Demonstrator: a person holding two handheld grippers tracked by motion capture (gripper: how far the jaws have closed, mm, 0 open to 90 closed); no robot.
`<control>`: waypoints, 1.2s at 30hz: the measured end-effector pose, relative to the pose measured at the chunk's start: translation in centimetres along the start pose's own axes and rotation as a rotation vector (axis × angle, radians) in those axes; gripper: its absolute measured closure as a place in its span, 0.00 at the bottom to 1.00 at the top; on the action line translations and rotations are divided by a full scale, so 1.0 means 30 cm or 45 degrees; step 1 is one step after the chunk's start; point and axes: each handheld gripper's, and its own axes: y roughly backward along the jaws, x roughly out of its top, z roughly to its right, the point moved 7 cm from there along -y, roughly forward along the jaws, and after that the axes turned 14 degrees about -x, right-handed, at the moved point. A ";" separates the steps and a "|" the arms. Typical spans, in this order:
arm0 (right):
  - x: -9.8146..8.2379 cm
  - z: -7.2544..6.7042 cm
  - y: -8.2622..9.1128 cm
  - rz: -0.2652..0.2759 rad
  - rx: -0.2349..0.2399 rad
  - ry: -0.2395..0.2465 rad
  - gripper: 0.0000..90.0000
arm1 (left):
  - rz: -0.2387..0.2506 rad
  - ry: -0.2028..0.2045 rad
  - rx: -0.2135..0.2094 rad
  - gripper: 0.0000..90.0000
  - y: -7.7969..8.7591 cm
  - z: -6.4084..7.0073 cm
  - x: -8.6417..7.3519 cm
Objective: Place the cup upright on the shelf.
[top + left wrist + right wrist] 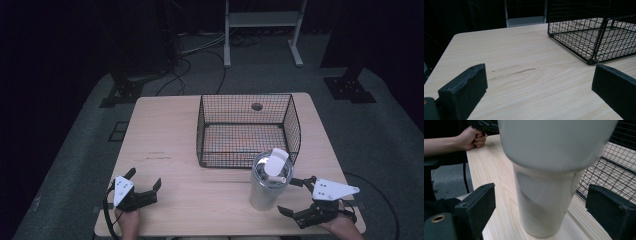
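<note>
Tumbler [268, 186]: a tall silver cup with a lid, upright on the tabletop [165, 130], near the front edge on the person's right, just in front of the wire basket's front right corner. In the right gripper view it stands between the two black jaws, its wide upper body tapering to a narrower base [544, 202].

Right gripper [297, 196]: held low at the tabletop's front right corner; jaws spread wide to either side of the tumbler, with a gap on each side and neither pad touching the cup.

Left gripper [145, 185]: held at the front left of the tabletop, well apart from the tumbler; jaws spread wide with bare wood between them.

Left hand [472, 137]: clenched around the left gripper's handle, as seen past the tumbler in the right gripper view.

Wire basket [248, 130]: black mesh, open-topped, standing on the far right half of the tabletop; its near corner shows in the left gripper view [594, 37].

Tabletop marks [511, 72]: faint dark streaks in the wood grain, ahead of the left gripper.
</note>
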 end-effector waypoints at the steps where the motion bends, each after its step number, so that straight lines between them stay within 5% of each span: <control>1: 0.000 0.000 0.000 0.000 0.000 0.000 0.10 | 0.000 0.000 0.000 0.00 0.000 0.000 0.000; 36: 0.032 -0.006 -0.146 0.040 -0.009 0.000 0.09 | 0.004 -0.001 -0.003 0.00 0.002 0.000 0.000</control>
